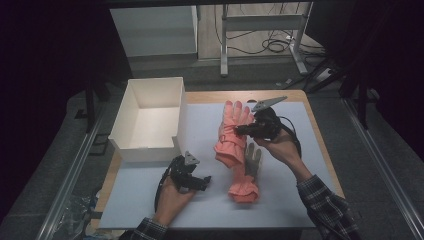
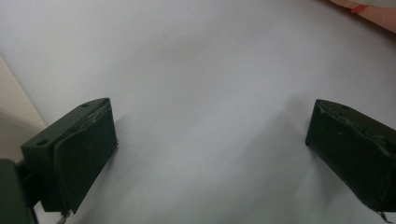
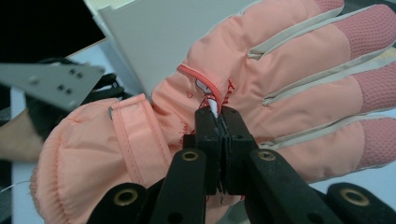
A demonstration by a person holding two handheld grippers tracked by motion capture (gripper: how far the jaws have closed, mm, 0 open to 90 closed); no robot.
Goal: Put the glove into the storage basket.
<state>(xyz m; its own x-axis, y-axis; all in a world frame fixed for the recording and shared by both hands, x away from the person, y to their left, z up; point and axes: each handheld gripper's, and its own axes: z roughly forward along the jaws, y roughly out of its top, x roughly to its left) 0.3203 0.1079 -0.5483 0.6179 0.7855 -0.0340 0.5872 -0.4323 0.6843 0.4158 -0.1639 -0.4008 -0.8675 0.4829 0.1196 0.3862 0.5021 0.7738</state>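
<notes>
Above the mat, pink glove [image 1: 231,131], fingers pointing away

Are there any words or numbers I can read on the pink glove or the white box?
No readable words or numbers.
Pink glove: a small picture patch with red marks beside the right gripper, too blurred to read as letters.
White box: plain, nothing written.
White table sheet: blank.
</notes>
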